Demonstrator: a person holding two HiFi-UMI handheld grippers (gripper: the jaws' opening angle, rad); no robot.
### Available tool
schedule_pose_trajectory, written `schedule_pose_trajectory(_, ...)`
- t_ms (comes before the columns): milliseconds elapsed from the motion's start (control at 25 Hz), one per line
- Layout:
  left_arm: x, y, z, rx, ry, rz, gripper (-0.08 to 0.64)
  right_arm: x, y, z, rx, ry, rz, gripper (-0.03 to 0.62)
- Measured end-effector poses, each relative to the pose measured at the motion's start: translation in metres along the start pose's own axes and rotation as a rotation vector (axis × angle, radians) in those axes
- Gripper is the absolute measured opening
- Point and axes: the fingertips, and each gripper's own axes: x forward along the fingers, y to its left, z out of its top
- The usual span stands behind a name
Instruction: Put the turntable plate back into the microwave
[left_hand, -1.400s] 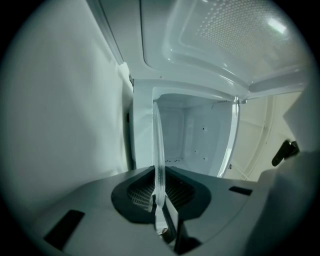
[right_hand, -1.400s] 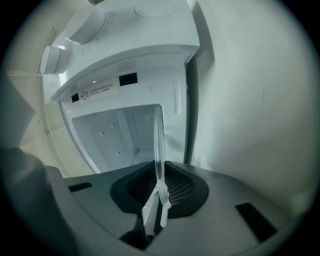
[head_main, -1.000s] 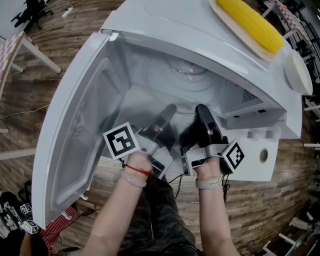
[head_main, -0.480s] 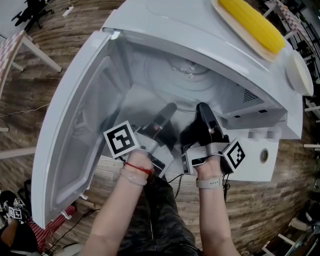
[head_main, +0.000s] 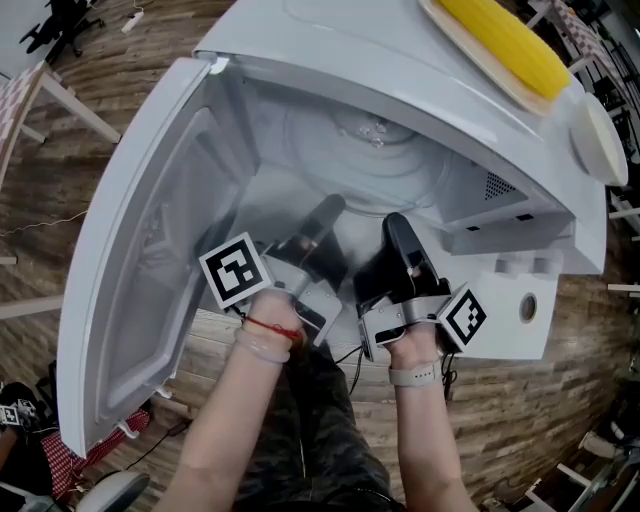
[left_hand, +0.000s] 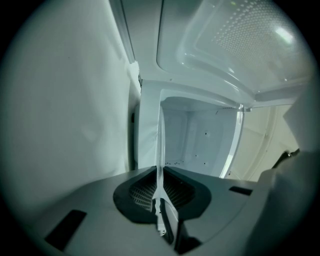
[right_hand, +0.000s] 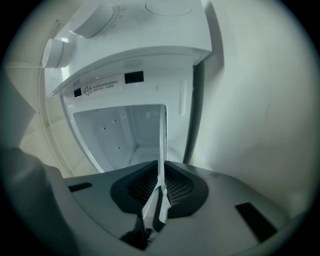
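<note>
Left gripper (left_hand: 160, 197) and right gripper (right_hand: 161, 192) each pinch the rim of the turntable plate (head_main: 362, 152). Their own views show it only as a thin edge-on sliver running straight ahead; the head view shows its round face inside the open microwave (head_main: 330, 45)

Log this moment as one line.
left gripper: shut on plate | right gripper: shut on plate | microwave: door open | plate: near edge in both jaws, extends into microwave

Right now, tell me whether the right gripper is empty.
No, the right gripper is shut on the thin glass edge of the turntable plate.
</note>
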Motion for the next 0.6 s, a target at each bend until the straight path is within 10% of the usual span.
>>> schedule_pose_trajectory(600,0.0049,-0.0074,0.0059,0.019,-0.02,-0.012,0.04,0.0094,0.0079,-0.0019,0.01,0.002,0.027,0.057)
